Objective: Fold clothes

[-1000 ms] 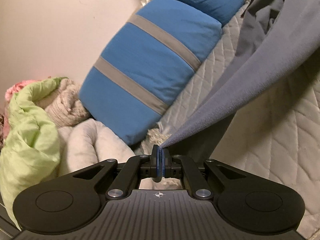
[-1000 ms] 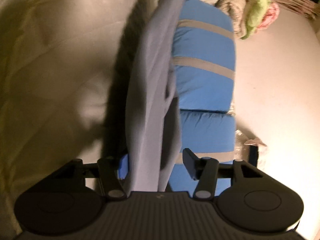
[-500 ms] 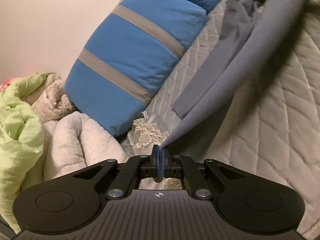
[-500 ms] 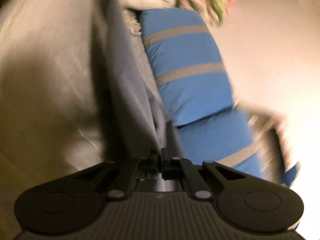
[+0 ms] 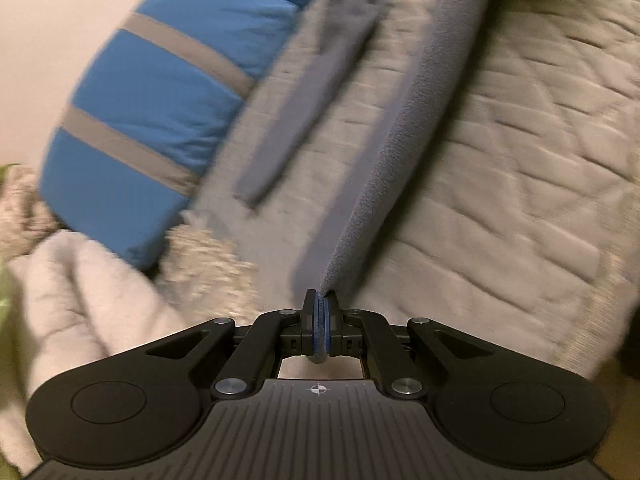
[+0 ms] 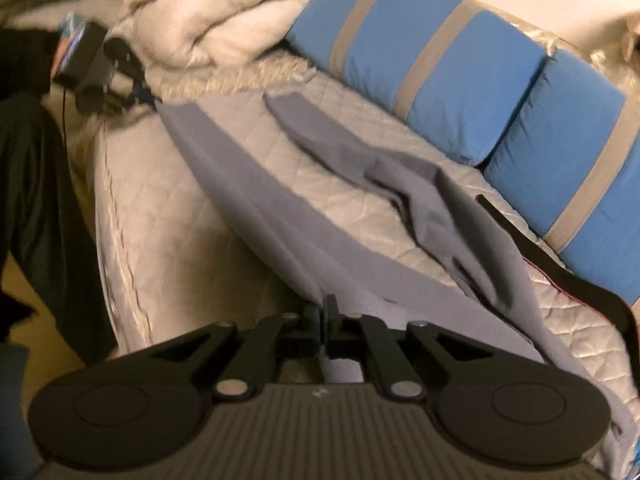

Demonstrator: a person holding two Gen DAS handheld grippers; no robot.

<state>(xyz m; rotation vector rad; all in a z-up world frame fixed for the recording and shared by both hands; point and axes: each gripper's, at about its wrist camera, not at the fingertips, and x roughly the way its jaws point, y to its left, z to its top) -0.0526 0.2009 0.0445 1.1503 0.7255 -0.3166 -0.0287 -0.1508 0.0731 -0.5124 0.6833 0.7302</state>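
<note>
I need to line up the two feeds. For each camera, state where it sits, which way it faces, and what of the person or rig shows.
Left wrist: on the left gripper, angled down along the grey garment it pinches, over the quilted bed toward the blue pillows; only its own fingers show.
Right wrist: on the right gripper, shut on the garment's other end, facing across the bed toward the left gripper; a dark sleeve shows.
Shared: garment, bed, pillows, white blanket.
</note>
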